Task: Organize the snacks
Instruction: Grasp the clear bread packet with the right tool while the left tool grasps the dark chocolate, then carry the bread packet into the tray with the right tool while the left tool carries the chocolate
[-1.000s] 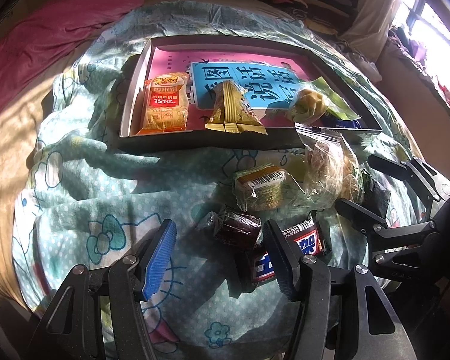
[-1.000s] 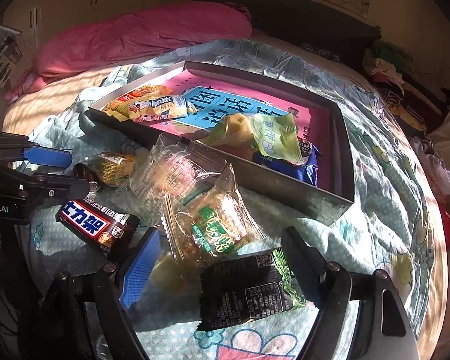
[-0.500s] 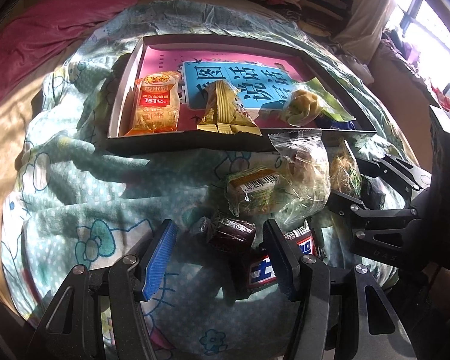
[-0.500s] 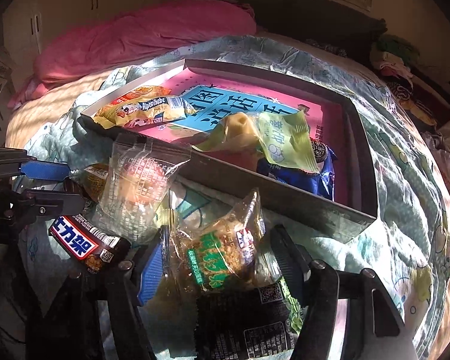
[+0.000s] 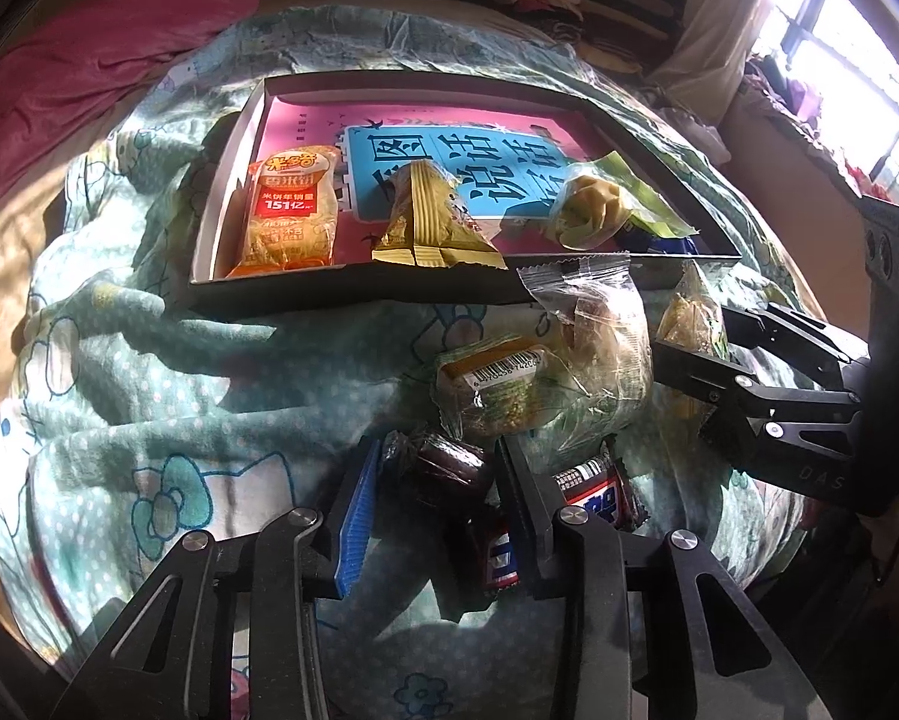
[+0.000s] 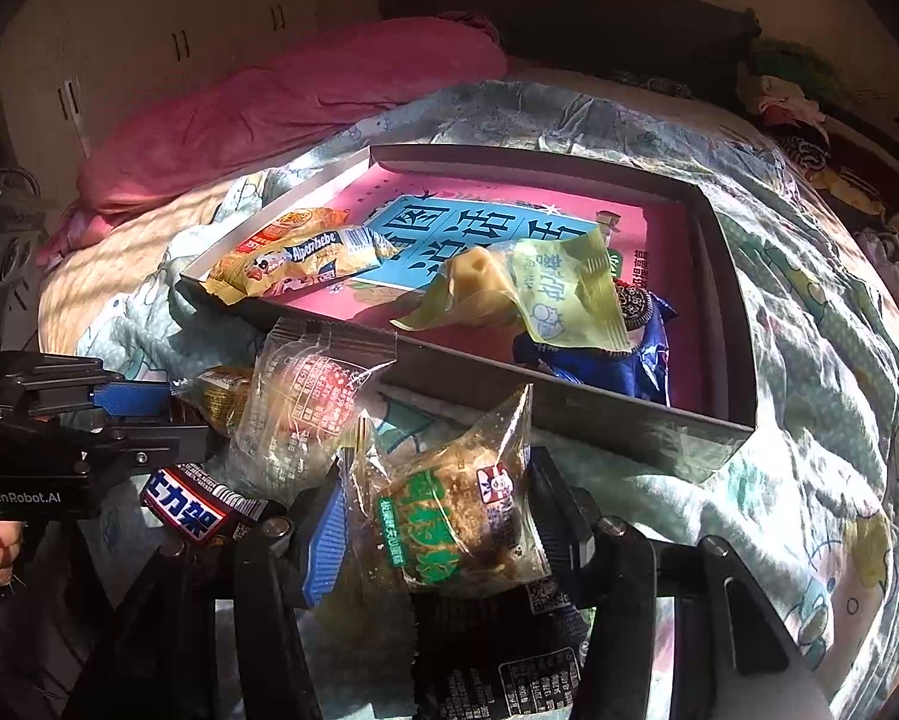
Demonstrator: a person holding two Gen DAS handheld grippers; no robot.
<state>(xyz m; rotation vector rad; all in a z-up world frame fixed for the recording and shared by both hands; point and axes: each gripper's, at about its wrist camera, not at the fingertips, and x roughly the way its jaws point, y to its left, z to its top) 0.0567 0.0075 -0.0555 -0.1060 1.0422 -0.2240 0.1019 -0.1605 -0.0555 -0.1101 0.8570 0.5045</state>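
Left gripper (image 5: pixel 434 483): jaws have just been closing and now stand narrow around a dark maroon wrapped candy (image 5: pixel 449 468). The blue-padded finger (image 5: pixel 359 516) sits at the candy's left end, the black finger at its right; whether both pads actually press the wrapper I cannot tell. Just right of the black finger, partly under it, lies a chocolate bar (image 5: pixel 593 495) in a blue, red and white wrapper. Ahead of the jaws: a small barcoded pack (image 5: pixel 497 381) and a clear bag of biscuits (image 5: pixel 599 330), both on the teal patterned bedspread (image 5: pixel 149 420).

Right gripper (image 6: pixel 434 516): jaws have just been closing, now pinched on a clear packet with a green label (image 6: pixel 449 516), held upright between the blue pad and the black finger. Below it, close to the camera, a black packet (image 6: pixel 509 660) lies on the bedspread. To the left of this gripper, the chocolate bar and the left gripper's tool body.

Further ahead of both grippers: a shallow dark box (image 6: pixel 569 402) with a pink and blue book cover lining its floor. Inside: an orange rice-cracker pack (image 5: pixel 293 210) at the left side, a yellow candy bag (image 5: pixel 428 216) beside it, a pale green packet (image 6: pixel 539 294), and a blue cookie pack (image 6: pixel 635 336) under that.

Pink quilt (image 6: pixel 305 96) beyond the box.
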